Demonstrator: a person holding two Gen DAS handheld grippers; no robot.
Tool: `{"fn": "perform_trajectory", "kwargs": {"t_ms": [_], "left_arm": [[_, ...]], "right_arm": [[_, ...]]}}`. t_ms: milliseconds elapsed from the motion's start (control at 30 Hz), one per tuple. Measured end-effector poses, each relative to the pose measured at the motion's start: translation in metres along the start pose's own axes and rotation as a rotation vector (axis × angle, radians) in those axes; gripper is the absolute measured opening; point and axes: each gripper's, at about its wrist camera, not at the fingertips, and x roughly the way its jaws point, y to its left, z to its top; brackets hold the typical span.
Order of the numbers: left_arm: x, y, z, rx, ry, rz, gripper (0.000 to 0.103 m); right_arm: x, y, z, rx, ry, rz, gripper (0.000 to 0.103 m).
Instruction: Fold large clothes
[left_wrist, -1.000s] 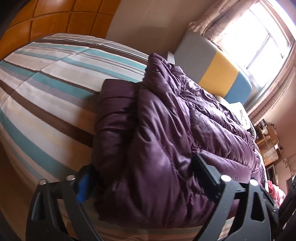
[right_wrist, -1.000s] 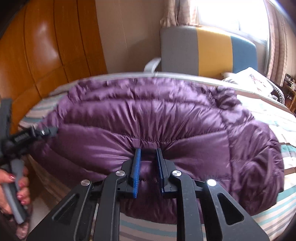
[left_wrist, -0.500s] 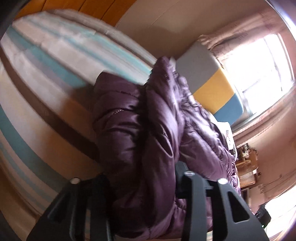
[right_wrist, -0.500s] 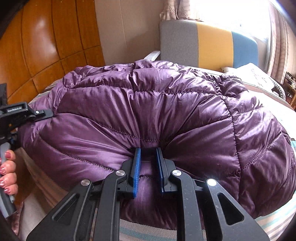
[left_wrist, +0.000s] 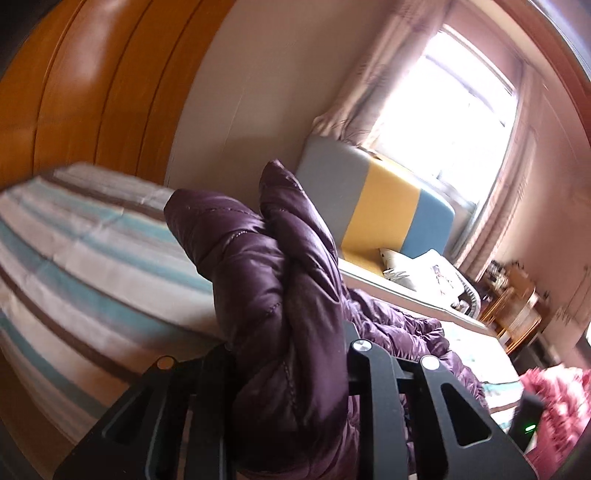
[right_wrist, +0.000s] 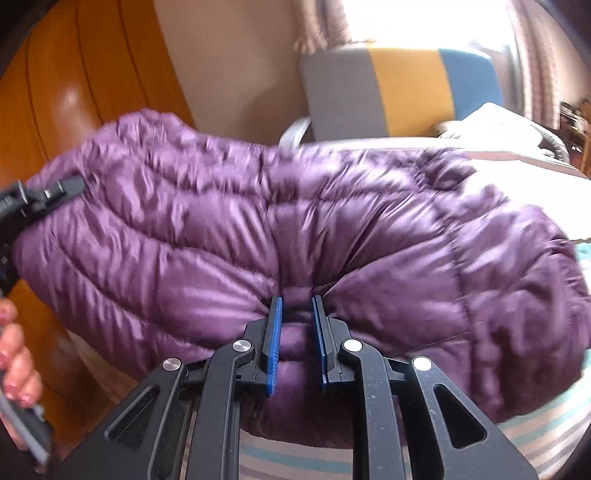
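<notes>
A puffy purple quilted jacket hangs partly lifted over a striped bed. My right gripper is shut on the jacket's near edge, with fabric bunched between its blue pads. In the left wrist view, my left gripper has its jaws closing on a thick fold of the jacket, which stands up between the black fingers and hides their tips. The right wrist view shows the left gripper at the jacket's left end, held by a hand.
The striped bed lies under the jacket. Behind it stands a grey, yellow and blue headboard with pillows below a bright window. Orange wooden panels stand at the left. A wooden stand and pink-red cloth are at the right.
My left gripper closed from wide open onto the jacket's fold and rose, lifting that end off the bed. The right gripper kept its grip as the jacket bulged up and shifted.
</notes>
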Motion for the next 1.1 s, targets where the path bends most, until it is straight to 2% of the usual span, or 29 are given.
{"fn": "perform_trajectory", "kwargs": {"t_ms": [133,200,367,400,533,833,1100], "left_arm": [[-0.002,-0.017,0.006,0.048,-0.02,-0.002,0.021],[-0.003,-0.025,0.01,0.069,-0.03,-0.015,0.021],[-0.007,-0.053,0.013,0.136,-0.06,-0.062,0.021],[-0.009,-0.06,0.013,0.142,-0.063,-0.072,0.021],[-0.008,-0.085,0.011,0.152,-0.053,-0.133,0.021],[-0.005,-0.143,-0.001,0.228,-0.01,-0.282,0.021],[0.013,-0.181,-0.025,0.295,0.072,-0.362,0.021]], "right_arm": [[-0.026,-0.015,0.01,0.01,-0.074,-0.116,0.017],[-0.032,-0.027,0.014,0.049,-0.083,-0.167,0.017],[-0.046,-0.071,0.019,0.095,-0.106,-0.382,0.017],[-0.045,-0.079,0.02,0.108,-0.1,-0.401,0.017],[-0.042,-0.108,0.016,0.192,-0.081,-0.417,0.017],[-0.047,-0.119,0.016,0.23,-0.082,-0.444,0.017],[-0.06,-0.143,0.014,0.277,-0.08,-0.48,0.017]]}}
